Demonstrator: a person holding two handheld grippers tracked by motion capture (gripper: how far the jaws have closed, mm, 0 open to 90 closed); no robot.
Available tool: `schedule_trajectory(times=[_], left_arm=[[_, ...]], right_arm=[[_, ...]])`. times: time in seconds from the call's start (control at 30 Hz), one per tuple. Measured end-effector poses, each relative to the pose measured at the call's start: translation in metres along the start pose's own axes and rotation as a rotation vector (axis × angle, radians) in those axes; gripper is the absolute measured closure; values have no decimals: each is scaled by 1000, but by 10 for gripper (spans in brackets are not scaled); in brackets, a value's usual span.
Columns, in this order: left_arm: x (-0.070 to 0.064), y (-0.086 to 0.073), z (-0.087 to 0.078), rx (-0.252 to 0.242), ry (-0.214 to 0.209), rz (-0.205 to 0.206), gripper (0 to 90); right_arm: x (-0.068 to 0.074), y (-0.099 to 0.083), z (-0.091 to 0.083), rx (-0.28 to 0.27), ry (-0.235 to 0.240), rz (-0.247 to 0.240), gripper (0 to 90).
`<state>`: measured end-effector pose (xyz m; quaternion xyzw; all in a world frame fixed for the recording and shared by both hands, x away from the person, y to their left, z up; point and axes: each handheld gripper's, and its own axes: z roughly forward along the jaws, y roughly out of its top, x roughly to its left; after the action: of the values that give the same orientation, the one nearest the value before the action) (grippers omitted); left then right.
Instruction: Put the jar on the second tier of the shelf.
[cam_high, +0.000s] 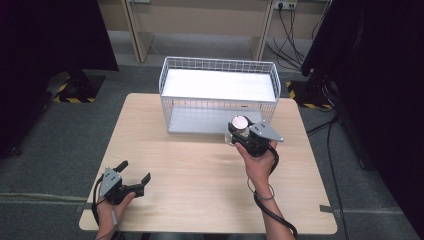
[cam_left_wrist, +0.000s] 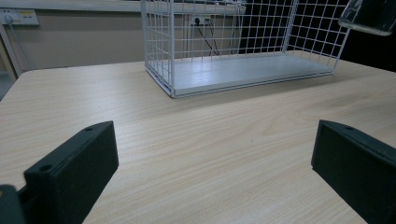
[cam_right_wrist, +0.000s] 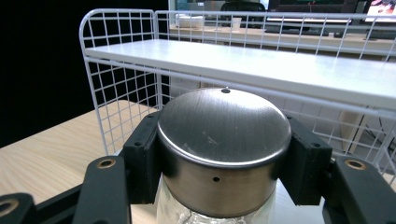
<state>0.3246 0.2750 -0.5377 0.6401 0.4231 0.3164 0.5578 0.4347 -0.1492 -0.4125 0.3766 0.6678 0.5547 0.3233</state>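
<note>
1. The right hand-held gripper (cam_high: 239, 134) is clamping a glass jar (cam_right_wrist: 219, 205) by its metal lid (cam_right_wrist: 224, 128), holding it above the table (cam_high: 200, 165), just in front of the white wire rack (cam_high: 218, 75).
2. The left hand-held gripper (cam_high: 134, 176) is resting near the table's front-left edge, jaws spread apart and holding nothing.

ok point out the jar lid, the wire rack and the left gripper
jar lid (cam_right_wrist: 224, 123), right gripper view, on its flat metal top
wire rack (cam_high: 218, 84), high view, on its white upper shelf
left gripper (cam_high: 134, 176), high view, between its fingers
</note>
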Motion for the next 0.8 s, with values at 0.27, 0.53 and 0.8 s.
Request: schedule_trajectory(times=[0.27,0.53,0.8], left_arm=[[0,0,0,0,1,0,3],[0,0,0,1,1,1,3],[0,0,0,1,0,2,3]], right_arm=[[-2,17,-6,-35,-7,3,404],[-4,30,-9,-51,-11,0,404],[-7,40,-11,-61,-16,-6,403]])
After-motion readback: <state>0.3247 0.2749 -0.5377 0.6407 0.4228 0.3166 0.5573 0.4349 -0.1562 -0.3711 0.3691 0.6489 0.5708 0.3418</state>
